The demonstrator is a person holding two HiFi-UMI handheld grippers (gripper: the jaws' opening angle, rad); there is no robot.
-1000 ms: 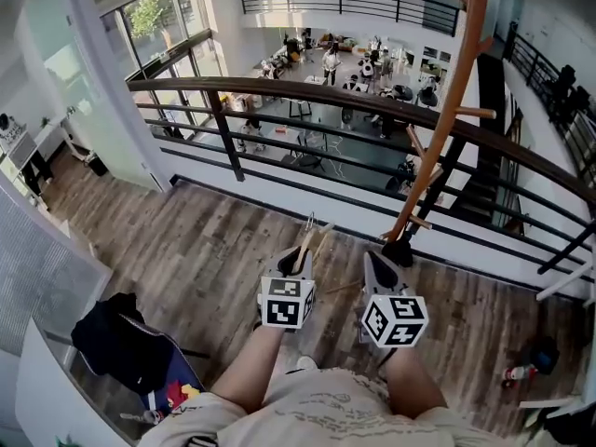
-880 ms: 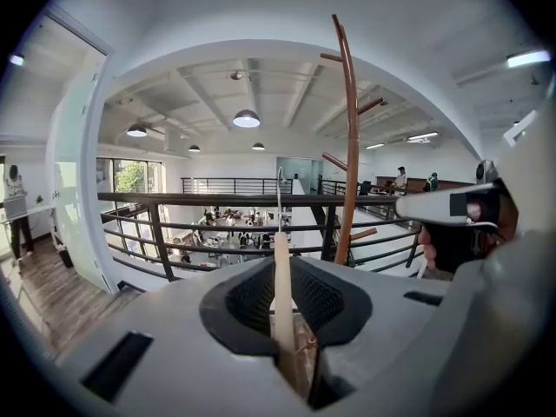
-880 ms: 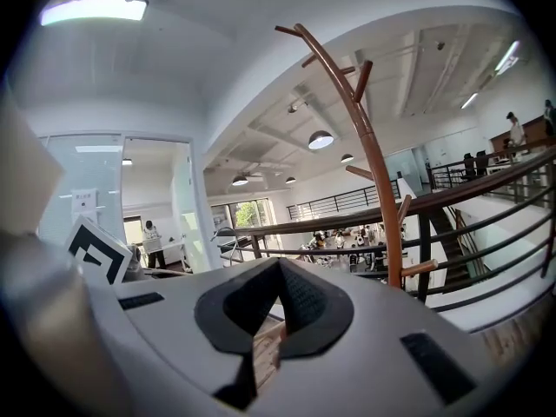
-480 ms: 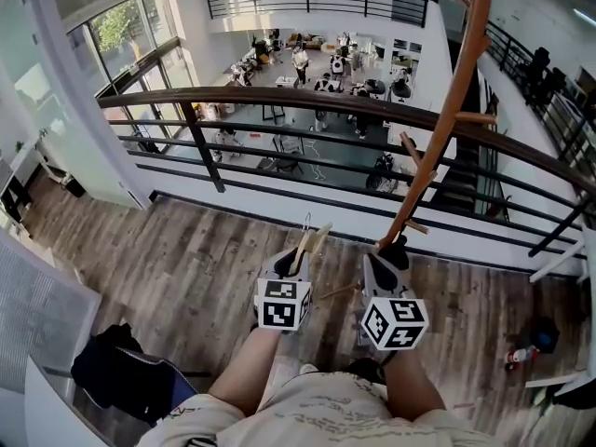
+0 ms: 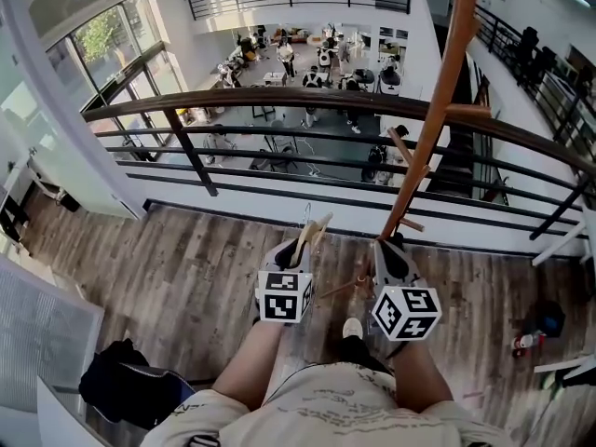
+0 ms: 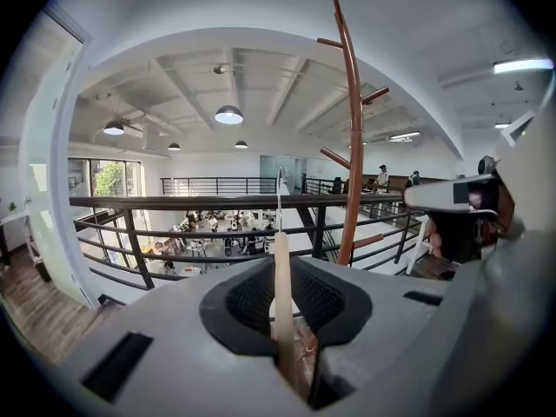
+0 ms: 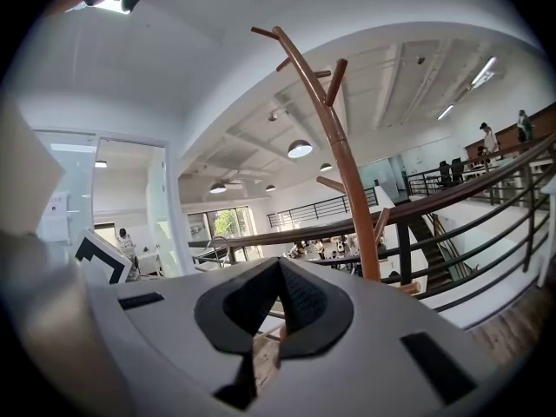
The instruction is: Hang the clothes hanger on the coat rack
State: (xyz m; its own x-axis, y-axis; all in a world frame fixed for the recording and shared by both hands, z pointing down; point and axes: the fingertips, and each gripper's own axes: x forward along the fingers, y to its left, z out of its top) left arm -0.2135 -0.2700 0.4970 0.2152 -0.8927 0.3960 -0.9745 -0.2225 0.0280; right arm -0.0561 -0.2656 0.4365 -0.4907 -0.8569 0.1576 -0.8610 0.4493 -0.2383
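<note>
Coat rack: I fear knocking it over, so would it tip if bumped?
Probably tippy: the coat rack is a tall, thin pole with pegs high up. It looks rigid, unlikely to flex. Its base is hidden, so that's uncertain.

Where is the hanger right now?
In the head view the hanger sticks forward from the left gripper, clamped in its jaws. It is left of the coat rack pole and short of the railing.

Two tools: left tool (image 5: 300,247), right tool (image 5: 391,250). One hanger (image 6: 281,268). One coat rack (image 5: 438,110). One railing (image 5: 279,98).
</note>
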